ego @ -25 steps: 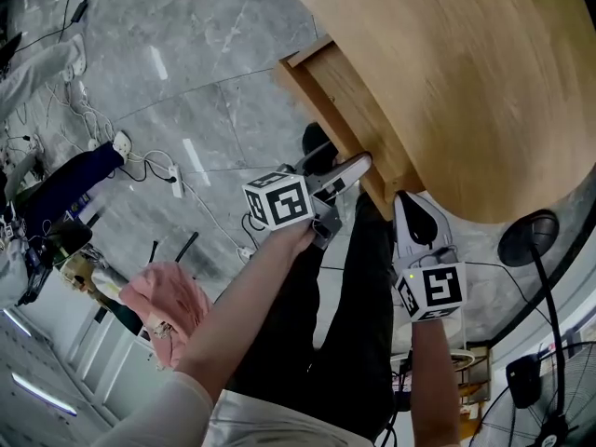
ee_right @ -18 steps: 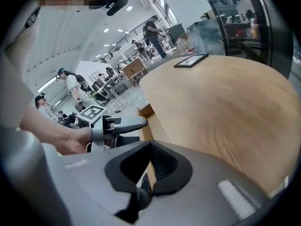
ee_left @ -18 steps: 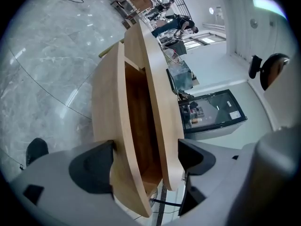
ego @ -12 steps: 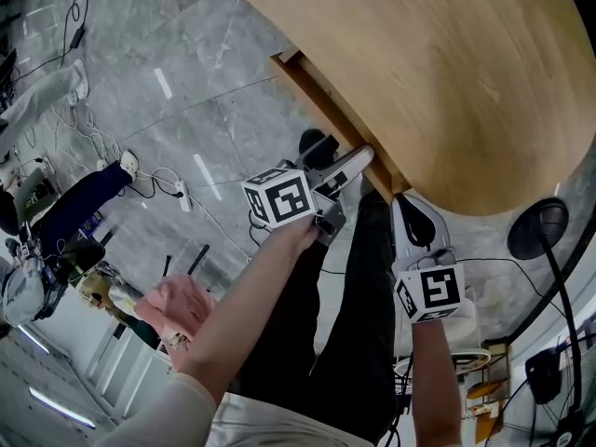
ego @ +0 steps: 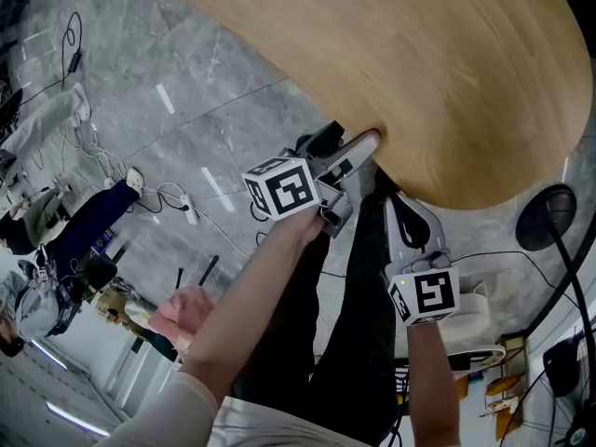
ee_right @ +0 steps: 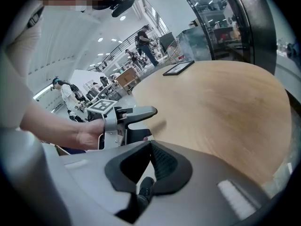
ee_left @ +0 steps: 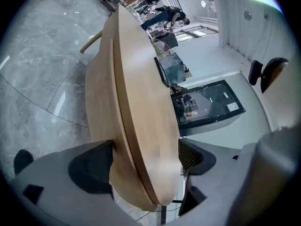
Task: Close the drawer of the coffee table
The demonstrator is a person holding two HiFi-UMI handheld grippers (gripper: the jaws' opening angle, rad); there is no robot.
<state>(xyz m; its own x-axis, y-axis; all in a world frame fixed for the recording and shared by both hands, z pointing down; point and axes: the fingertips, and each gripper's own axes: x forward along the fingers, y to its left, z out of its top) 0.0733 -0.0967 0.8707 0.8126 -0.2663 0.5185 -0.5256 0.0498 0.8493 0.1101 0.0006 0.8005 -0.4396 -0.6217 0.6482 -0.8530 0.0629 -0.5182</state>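
Observation:
The round wooden coffee table [ego: 410,54] fills the upper right of the head view, and no part of the drawer sticks out from under its top. In the left gripper view the drawer front [ee_left: 99,107] lies in under the top's rim [ee_left: 141,126]. My left gripper [ego: 361,149] is against the table's near edge, its jaws open astride the rim [ee_left: 141,160]. My right gripper [ego: 408,209] hangs just below the table edge, to the right of the left one. Its jaws [ee_right: 150,150] are shut on nothing. The left gripper [ee_right: 136,113] also shows in the right gripper view.
Grey marble floor [ego: 214,73] with cables and power strips [ego: 177,194] lies to the left. A black fan [ego: 545,217] stands at the right. People stand at the far left. A dark flat frame [ee_right: 178,68] lies on the table's far side. A glass cabinet [ee_left: 207,107] stands beyond.
The drawer, which stuck out from under the table top, has slid in out of sight. My left gripper has travelled in with it to the table's edge.

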